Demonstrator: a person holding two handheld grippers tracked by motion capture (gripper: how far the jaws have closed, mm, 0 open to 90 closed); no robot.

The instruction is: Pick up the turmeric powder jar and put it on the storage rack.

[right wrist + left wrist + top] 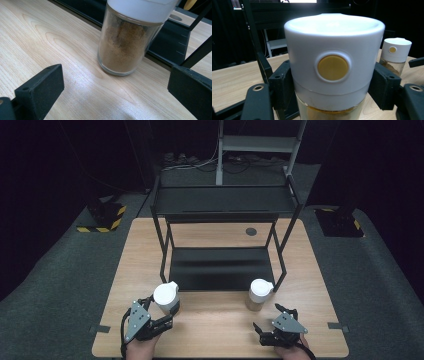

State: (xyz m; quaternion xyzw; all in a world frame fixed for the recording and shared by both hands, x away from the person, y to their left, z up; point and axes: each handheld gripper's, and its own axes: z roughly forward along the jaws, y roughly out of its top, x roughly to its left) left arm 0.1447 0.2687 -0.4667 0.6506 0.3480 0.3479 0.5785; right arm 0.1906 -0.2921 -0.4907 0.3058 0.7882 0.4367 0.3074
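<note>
Left gripper, clamped on the white-lidded spice jar near the table's front-left corner, should keep it upright and squarely pinched when carrying it to the black rack, while right gripper waits spread before the second jar.

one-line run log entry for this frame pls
left gripper: shut on left spice jar | right gripper: open, short of right spice jar | right spice jar: upright on table, before black rack
</note>
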